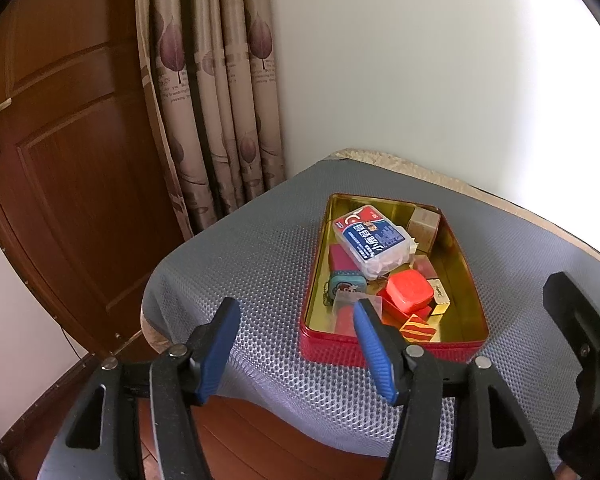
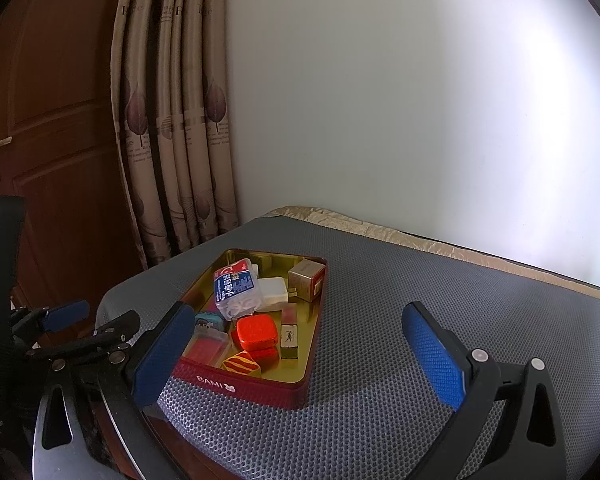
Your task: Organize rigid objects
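A red tin with a gold inside [image 1: 466, 264] [image 2: 314, 320] lies on the grey mat. In it sit a clear box with a blue and red label [image 1: 374, 240] [image 2: 236, 286], a rounded red case [image 1: 408, 292] [image 2: 257, 333], a striped red and yellow block [image 1: 418, 330] [image 2: 241, 363], a mahjong tile [image 2: 289, 338] and a brown cube box [image 2: 307, 278]. My left gripper [image 1: 296, 314] hovers open before the tin's near left corner, with nothing between its fingers. My right gripper [image 2: 296, 328] stands wide open at the tin's near side, empty.
The grey honeycomb mat [image 1: 240, 248] [image 2: 400, 280] covers a table whose left edge drops to a wooden floor. A brown door [image 1: 60, 152] and patterned curtains [image 1: 216, 120] stand to the left, a white wall [image 2: 380, 100] behind. The right gripper's frame [image 1: 580, 332] shows at the right.
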The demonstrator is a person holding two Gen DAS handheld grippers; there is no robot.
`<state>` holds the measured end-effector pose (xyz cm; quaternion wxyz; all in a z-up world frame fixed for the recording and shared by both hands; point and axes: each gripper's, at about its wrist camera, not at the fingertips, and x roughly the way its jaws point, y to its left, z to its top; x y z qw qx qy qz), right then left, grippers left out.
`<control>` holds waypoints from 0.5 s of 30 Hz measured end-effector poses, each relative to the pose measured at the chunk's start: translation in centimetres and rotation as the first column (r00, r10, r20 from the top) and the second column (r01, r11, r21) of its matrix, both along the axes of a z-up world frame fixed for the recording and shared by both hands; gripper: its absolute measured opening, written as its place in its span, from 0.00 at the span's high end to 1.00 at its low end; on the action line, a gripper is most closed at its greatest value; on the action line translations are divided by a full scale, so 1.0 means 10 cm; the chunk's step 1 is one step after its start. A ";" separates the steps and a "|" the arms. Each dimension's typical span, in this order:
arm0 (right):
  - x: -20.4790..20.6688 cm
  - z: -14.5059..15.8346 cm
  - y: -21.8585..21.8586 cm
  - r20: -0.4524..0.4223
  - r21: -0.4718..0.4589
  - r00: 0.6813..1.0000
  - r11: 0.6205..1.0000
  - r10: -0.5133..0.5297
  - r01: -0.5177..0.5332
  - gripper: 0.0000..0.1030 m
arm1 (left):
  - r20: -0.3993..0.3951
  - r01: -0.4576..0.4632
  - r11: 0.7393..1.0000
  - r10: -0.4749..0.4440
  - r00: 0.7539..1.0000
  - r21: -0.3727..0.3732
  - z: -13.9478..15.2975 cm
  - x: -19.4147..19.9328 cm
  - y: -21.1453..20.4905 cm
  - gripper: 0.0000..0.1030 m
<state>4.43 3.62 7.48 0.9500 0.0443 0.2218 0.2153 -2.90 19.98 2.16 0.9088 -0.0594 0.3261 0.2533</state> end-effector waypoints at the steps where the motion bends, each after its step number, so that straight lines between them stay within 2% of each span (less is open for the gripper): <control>1: -0.01 0.00 0.00 0.000 -0.001 1.000 1.000 0.000 0.000 0.00 | -0.009 -0.004 1.000 0.004 1.000 0.000 -0.01 0.01 0.00 0.30; 2: -0.01 0.00 0.00 0.001 0.000 1.000 1.000 0.000 0.000 0.00 | -0.017 -0.009 1.000 0.009 1.000 0.005 -0.01 0.01 0.00 0.23; 3: -0.02 0.01 0.00 0.002 0.000 1.000 1.000 0.000 0.000 0.00 | -0.023 -0.011 1.000 0.011 1.000 0.011 -0.02 0.02 0.00 0.21; 9: -0.02 0.02 0.00 0.002 0.000 1.000 1.000 0.001 -0.001 0.00 | 0.014 0.005 1.000 -0.005 1.000 0.003 0.03 -0.03 -0.02 0.20; 15: -0.03 0.03 0.00 0.004 0.000 1.000 1.000 0.003 -0.003 0.00 | 0.031 -0.004 0.999 0.003 1.000 0.034 0.08 -0.06 -0.05 0.20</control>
